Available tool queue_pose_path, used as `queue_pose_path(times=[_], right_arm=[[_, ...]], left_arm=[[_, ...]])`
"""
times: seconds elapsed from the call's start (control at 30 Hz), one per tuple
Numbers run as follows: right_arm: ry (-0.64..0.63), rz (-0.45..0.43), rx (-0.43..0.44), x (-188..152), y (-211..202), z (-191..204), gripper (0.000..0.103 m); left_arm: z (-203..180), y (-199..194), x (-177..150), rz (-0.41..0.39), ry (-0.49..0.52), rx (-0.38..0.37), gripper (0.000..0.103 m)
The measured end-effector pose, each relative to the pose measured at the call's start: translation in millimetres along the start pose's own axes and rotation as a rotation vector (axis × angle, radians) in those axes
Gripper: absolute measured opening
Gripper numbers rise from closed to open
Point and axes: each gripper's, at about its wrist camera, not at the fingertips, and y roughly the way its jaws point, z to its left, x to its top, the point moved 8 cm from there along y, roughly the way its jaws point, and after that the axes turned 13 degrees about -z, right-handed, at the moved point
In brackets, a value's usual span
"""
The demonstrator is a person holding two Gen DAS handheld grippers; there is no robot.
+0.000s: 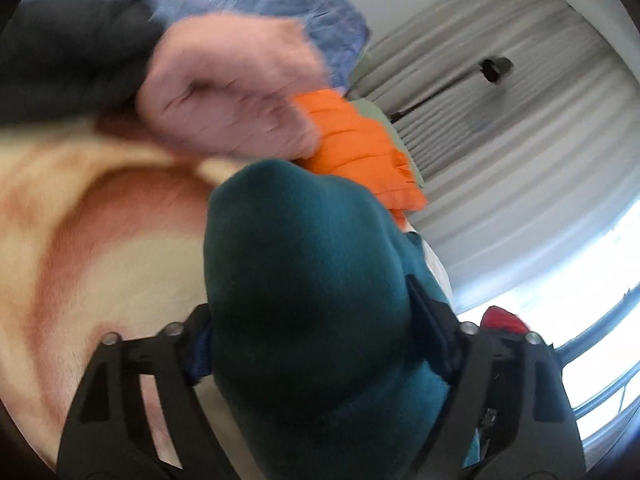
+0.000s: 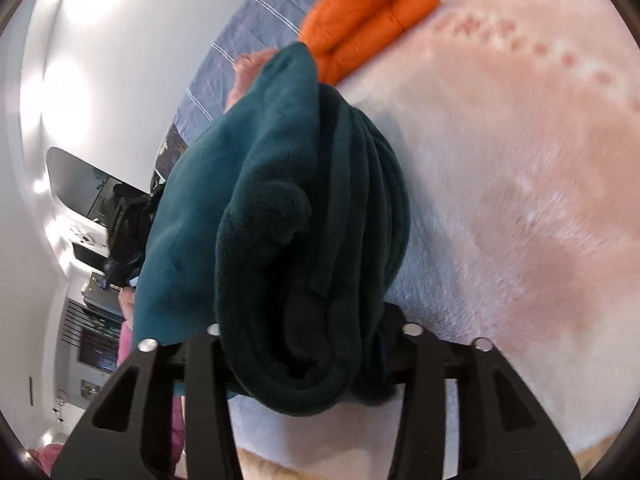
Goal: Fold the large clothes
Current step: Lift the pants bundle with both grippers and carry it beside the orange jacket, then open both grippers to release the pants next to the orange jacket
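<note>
Teal fleece garment (image 2: 280,220), centre frame. Orange quilted jacket (image 2: 368,12), top. Cream blanket (image 2: 500,200) with pink blotches and dotted marks, right. Blue-grey bedcover (image 2: 248,40), white stripes, upper left. Black gripper frames, bottom.

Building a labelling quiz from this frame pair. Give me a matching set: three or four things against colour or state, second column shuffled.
Things:
1. fleece garment
2. puffer jacket
3. fluffy blanket
4. curtain

Descriptions:
A. orange, quilted, lying on the bed
B. grey, hanging in pleats
C. teal, bunched between the fingers of both claws
D. cream with pinkish patches, spread under everything

Pairs: 1-C, 2-A, 3-D, 4-B
</note>
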Motion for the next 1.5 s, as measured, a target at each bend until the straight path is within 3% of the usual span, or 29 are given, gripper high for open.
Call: queue_pose_path(times=[0.13, 0.3, 0.37, 0.47, 0.63, 0.77, 0.83, 0.87, 0.97, 1.03, 1.1, 1.2, 1.3, 1.37, 1.5], right_arm=[[-0.079, -0.105, 0.058, 24.3, -45.5, 16.8, 0.039], [-0.091, -0.275, 0.052, 83.8, -106.1, -1.0, 0.039], [-0.11, -0.366, 0.002, 120.4, -132.2, -17.2, 0.039], [-0.114, -0.457, -0.071, 178.1, -154.9, -46.3, 0.039], [-0.054, -0.49, -0.146, 255.7, -151.3, -110.2, 0.039], [0.032, -0.492, -0.162, 299.6, -118.4, -178.6, 0.04], [0.047, -0.449, -0.255, 298.7, -87.7, -217.9, 0.042], [0.087, -0.422, -0.323, 290.8, -62.5, -247.1, 0.044], [0.121, -0.461, -0.29, 286.3, -62.9, -261.2, 0.045], [0.073, -0.452, -0.354, 283.1, -60.1, -257.4, 0.047], [0.028, -0.471, -0.426, 282.9, -62.7, -257.7, 0.059], [0.024, -0.489, -0.445, 278.7, -63.9, -256.9, 0.065], [0.027, -0.507, -0.471, 272.6, -69.8, -259.3, 0.075], [0.016, -0.527, -0.501, 265.6, -84.2, -252.0, 0.076], [-0.041, -0.565, -0.525, 231.8, -127.8, -219.5, 0.081]], left_arm=[[-95.3, -1.0, 17.4, -0.029, 0.22, -0.026, 0.074], [-216.3, 47.9, 38.6, -0.031, 0.413, -0.088, 0.074], [-267.1, 90.1, 45.3, -0.022, 0.481, -0.13, 0.074], [-312.1, 153.8, 53.3, -0.005, 0.509, -0.165, 0.073], [-369.2, 273.3, 65.4, -0.003, 0.623, -0.126, 0.072], [-365.6, 348.9, 78.5, -0.013, 0.695, -0.035, 0.074], [-330.2, 390.1, 80.6, 0.01, 0.695, 0.098, 0.079], [-307.0, 403.7, 73.5, 0.035, 0.682, 0.156, 0.077], [-259.1, 427.0, 23.9, 0.142, 0.767, 0.165, 0.077], [-251.0, 423.8, 12.5, 0.065, 0.816, 0.14, 0.08], [-241.3, 422.8, 10.4, 0.096, 0.762, 0.084, 0.088], [-228.2, 421.3, 18.2, 0.109, 0.658, 0.123, 0.089], [-244.1, 403.5, 14.1, 0.068, 0.734, 0.161, 0.088], [-253.0, 380.0, 6.3, 0.059, 0.766, 0.15, 0.088], [-270.1, 309.2, -17.8, 0.005, 0.817, 0.1, 0.101]])
